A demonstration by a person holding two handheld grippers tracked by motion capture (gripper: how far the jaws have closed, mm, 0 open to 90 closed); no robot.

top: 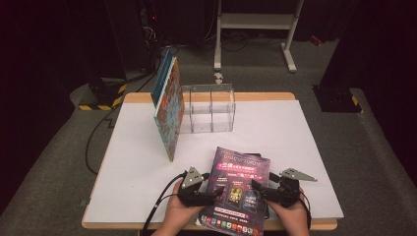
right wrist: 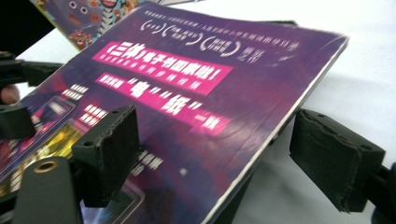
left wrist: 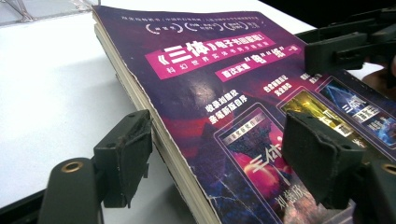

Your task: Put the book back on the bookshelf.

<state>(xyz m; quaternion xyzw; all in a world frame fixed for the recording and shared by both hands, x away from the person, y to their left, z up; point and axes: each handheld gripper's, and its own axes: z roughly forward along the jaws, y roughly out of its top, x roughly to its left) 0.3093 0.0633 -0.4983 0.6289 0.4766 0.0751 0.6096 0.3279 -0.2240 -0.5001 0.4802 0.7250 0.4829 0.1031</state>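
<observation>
White tabletop (top: pixel 275 132) fills the high view, and at six o'clock on it we see the purple book (top: pixel 237 189) lying cover-up, its long axis running from the near edge toward twelve o'clock, leaning slightly to one, title end farthest from us. We find the left gripper (top: pixel 212 191) at the book's nine o'clock edge and the right gripper (top: pixel 258 189) at its three o'clock edge. Both sets of jaws stand wide, straddling the edges; we cannot tell whether the pads press it.
</observation>
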